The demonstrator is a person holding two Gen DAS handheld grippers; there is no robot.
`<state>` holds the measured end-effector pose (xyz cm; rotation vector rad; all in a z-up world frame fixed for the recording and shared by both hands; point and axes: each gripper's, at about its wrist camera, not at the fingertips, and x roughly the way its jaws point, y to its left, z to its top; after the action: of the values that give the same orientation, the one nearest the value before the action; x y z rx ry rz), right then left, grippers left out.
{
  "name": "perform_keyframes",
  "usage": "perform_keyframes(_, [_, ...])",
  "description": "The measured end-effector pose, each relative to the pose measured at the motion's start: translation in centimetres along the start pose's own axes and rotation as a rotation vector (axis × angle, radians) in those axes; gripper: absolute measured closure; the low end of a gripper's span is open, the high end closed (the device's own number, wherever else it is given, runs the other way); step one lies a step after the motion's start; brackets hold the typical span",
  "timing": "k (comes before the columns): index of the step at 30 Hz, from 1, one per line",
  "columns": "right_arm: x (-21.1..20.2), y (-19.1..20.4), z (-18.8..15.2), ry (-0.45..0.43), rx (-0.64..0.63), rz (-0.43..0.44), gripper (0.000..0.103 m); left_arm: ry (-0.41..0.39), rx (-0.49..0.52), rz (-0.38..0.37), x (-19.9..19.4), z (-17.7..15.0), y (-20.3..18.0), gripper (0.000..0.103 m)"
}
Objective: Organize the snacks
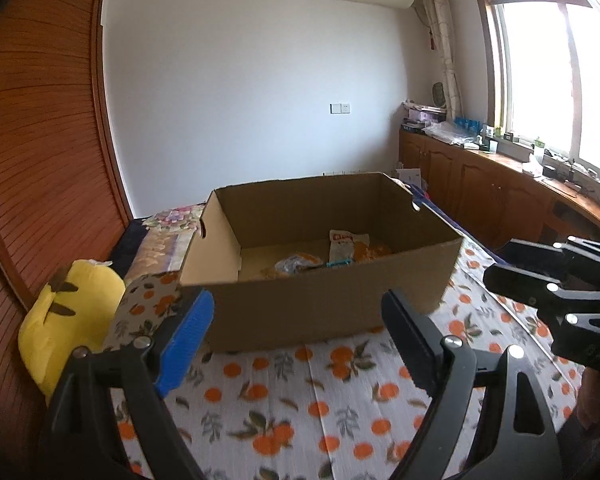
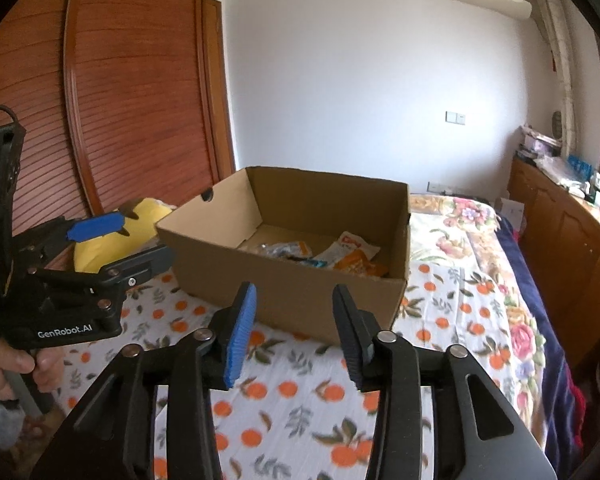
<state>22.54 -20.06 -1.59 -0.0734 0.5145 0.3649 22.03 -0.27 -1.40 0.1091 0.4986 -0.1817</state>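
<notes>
One cardboard box (image 1: 320, 256) is seen standing open on a bedspread (image 1: 300, 400) printed with oranges, in the middle of both views. Inside it, on the floor of the box toward its far right corner, snack packets (image 2: 332, 256) lie in a loose heap; about three can be counted, one white with a red label (image 1: 346, 242), one orange (image 2: 358, 266) and one clear and crinkled (image 2: 284, 249), though the exact number cannot be told because they overlap.

Two grippers are held near the box, above the bedspread. The left gripper (image 1: 300, 344) is spread wide, its blue and black pads well apart, and nothing is held between them. The right gripper (image 2: 296, 336) is likewise parted, with nothing gripped.

One yellow plush toy (image 1: 66, 320) is seen at the left of the box, against the wooden louvred doors (image 1: 40, 140). A floral quilt (image 2: 480, 232) lies to the right.
</notes>
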Motion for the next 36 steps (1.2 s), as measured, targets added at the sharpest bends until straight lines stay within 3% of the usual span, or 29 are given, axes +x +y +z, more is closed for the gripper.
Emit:
perform_keyframes(8, [-3.5,0.7,-1.8,-0.015,0.025,-0.043,0.044,-0.007,0.002,0.013,-3.9,-2.3,-0.7,0.016])
perform_keyframes(11, [-4.5,1.0,-2.4,-0.022,0.037,-0.050,0.034,-0.008,-0.004,0.017,-5.1,-2.9,-0.8,0.015])
perform_keyframes(15, [-5.9,1.2,-2.9,-0.049,0.057,-0.068,0.013,-0.026,-0.008,0.044,-6.7,-3.6,-1.2,0.008])
perform_keyframes(18, [-6.6,1.3,-3.4,-0.054,0.066,-0.084,0.009,-0.027,-0.016,0.058,-7.6,-4.2,-1.3,0.005])
perform_keyframes(20, [-7.0,1.2,-3.7,-0.051,0.078,-0.094,0.001,-0.026,-0.025,0.067,-8.3,-4.5,-1.4,0.004])
perform_keyframes(24, [-7.8,1.2,-4.3,-0.049,0.082,-0.100,0.000,-0.026,-0.031,0.066,-9.2,-5.2,-1.5,0.000])
perform_keyframes(36, [-9.7,1.5,-6.2,-0.047,0.111,-0.151,0.000,-0.006,-0.023,0.099,-10.3,-7.1,-2.3,0.000])
